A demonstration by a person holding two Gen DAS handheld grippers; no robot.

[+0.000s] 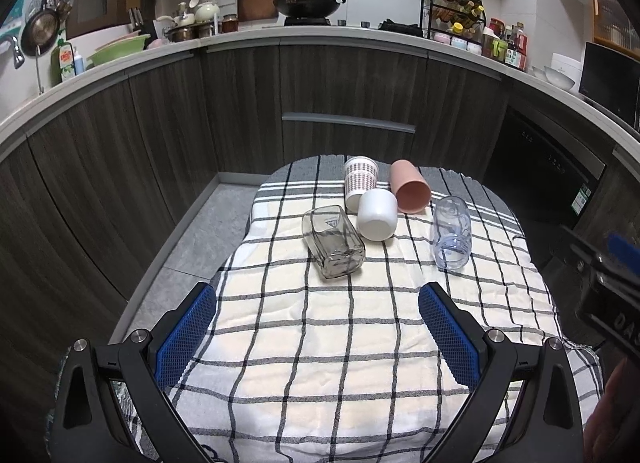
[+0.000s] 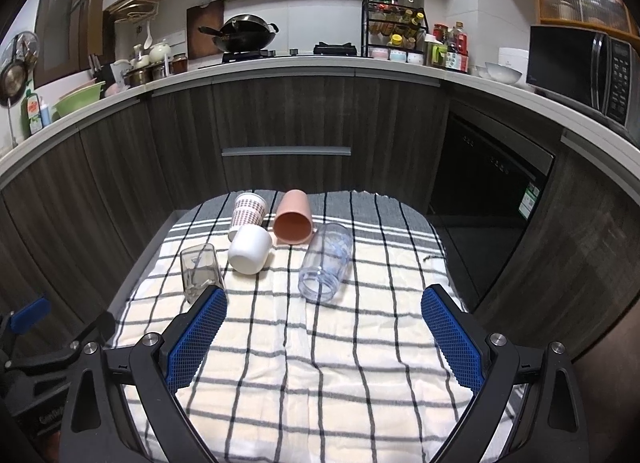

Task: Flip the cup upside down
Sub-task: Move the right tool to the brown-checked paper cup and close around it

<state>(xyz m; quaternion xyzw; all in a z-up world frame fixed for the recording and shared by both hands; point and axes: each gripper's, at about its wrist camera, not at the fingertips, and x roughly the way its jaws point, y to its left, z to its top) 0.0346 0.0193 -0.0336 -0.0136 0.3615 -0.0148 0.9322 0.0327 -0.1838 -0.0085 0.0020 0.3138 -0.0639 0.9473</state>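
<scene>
A: Start at the tongs. How do they stand?

B: The left tongs [image 1: 318, 323] are spread wide with nothing between their blue pads [image 1: 186, 337], hovering over the checked cloth [image 1: 320, 363] on the bench. The right tongs [image 2: 324, 329] are just as wide and also empty.

A: What does one camera catch that the other misses?

B: The left wrist view shows part of the other tool at its right edge, dark with a blue tab. The right wrist view shows the microwave [image 2: 580, 75] on the far counter to the right, and there its left pad [image 2: 196, 339] overlaps the near end of the square glass tumbler [image 2: 199, 275]. In the left wrist view that tumbler [image 1: 334, 241] lies whole, ahead and between the pads.

A: And the cups?

B: Five, all lying on their sides ahead of the tongs, none gripped. The clear plastic cup [image 2: 326, 267] lies ahead of the right tongs, mouth toward the camera, a little apart from the rest. The white cup [image 2: 250, 249] lies just beyond the tumbler, pressed against the patterned paper cup [image 2: 246, 215] behind it. The pink cup [image 2: 294, 223] lies farthest, mouth facing the camera, just beside the clear one's far end.

A: Anything inside them?

B: The pink and clear cups show empty interiors; the tumbler looks empty through its glass. I cannot see into the white or patterned one.
</scene>
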